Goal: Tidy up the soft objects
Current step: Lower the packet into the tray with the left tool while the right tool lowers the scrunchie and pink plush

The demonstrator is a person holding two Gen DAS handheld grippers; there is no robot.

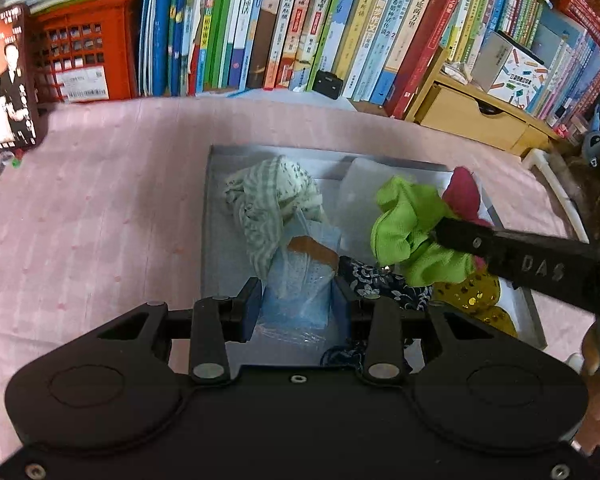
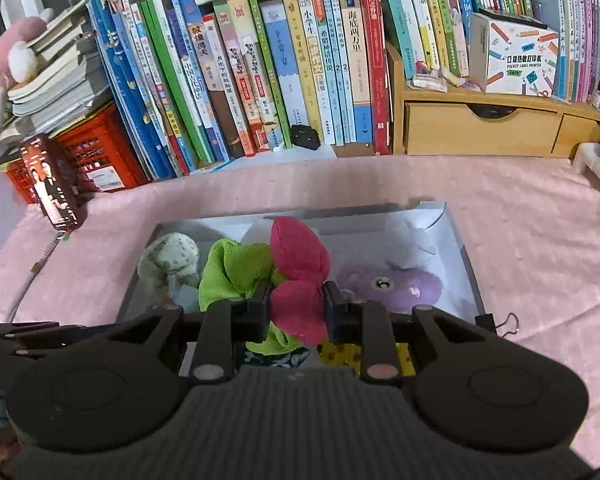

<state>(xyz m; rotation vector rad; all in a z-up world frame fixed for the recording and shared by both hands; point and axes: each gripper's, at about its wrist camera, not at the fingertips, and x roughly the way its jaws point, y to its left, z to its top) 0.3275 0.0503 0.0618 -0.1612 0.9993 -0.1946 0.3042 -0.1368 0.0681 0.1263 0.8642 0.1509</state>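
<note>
Left tool: clamped on a clear blue packet, held over the near end of the box; its blue pads press the packet from both sides.
Right tool: clamped on a red-and-green cloth bundle, the red part between the pads, the green part hanging out to the left.
Right tool, seen from the left wrist: its dark finger reaches in from the right, with the bundle at its tip, above the right half of the box.
Box: grey, shallow, open-topped, lying on the pink cloth of the tabletop.
Box contents, left: a crumpled green-striped cloth at the far left, just beyond the packet.
Box contents, near edge: a dark floral cloth and a yellow sequinned piece, side by side under the bundle.
Box contents, right: a purple plush beside a white sheet.
Tabletop, back: a row of upright books, a red crate and a wooden drawer unit.
Tabletop, left: a dark photo-printed box standing upright.
Tabletop, right of box: a black binder clip just beside the box's near corner.
</note>
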